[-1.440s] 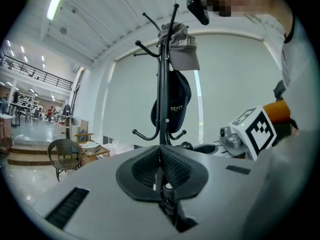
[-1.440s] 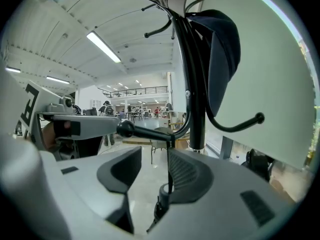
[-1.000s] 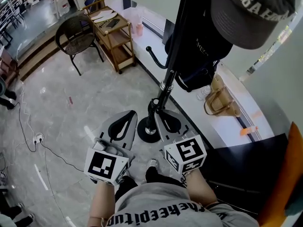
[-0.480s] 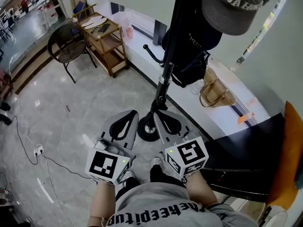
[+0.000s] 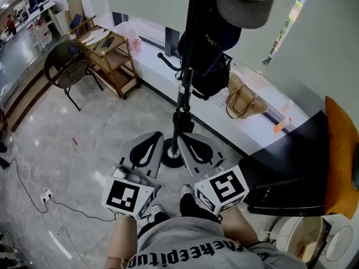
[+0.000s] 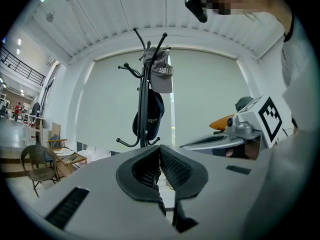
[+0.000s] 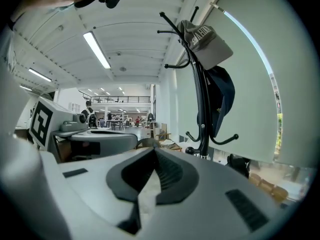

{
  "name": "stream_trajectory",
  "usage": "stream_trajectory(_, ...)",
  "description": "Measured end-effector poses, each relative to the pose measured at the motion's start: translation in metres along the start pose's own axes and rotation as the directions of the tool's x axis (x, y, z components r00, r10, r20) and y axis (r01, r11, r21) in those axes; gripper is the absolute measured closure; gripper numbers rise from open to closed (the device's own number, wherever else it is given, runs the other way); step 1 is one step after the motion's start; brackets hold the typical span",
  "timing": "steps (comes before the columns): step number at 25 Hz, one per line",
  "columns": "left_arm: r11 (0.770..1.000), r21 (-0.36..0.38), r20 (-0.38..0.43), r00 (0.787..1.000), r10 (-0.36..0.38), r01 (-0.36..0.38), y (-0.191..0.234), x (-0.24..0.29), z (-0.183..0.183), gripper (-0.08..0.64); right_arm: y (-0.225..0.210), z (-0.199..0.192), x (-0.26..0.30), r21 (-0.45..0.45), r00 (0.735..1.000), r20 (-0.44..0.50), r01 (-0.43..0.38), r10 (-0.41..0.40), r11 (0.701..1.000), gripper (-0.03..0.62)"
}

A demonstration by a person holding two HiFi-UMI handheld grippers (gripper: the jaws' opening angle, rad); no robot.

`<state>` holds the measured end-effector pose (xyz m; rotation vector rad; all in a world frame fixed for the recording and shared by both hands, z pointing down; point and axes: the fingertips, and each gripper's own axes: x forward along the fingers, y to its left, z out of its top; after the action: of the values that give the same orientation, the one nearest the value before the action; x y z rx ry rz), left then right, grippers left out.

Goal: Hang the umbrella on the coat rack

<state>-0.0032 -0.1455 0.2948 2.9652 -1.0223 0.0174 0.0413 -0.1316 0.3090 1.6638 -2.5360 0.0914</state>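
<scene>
Black, slender, curved-hooked coat rack (image 5: 180,123)

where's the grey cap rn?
Head view, top centre-right: the grey cap hangs on an upper hook of the black coat rack, right of its pole and just above a dark navy item hung lower.

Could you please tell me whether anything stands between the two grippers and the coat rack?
Nothing visible does. The left gripper and right gripper, both shut and empty, point straight at the coat rack. No umbrella shows in any view.
</scene>
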Motion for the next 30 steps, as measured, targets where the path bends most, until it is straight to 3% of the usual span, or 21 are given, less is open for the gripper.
stream_trajectory(12,0.995,0.005,0.012,0.995,-0.104,0.104,-0.018,-0.019,0.002,0.545,0.024,0.010,-0.028,-0.009,0.997,0.037,0.074,-0.074,0.997,0.580)
stream_trajectory(30,0.979,0.018,0.012,0.979,-0.201,0.201,-0.026,-0.029,0.000,0.545,0.042,0.010,-0.035,-0.015,0.988,0.042,0.147,-0.147,0.989,0.580)
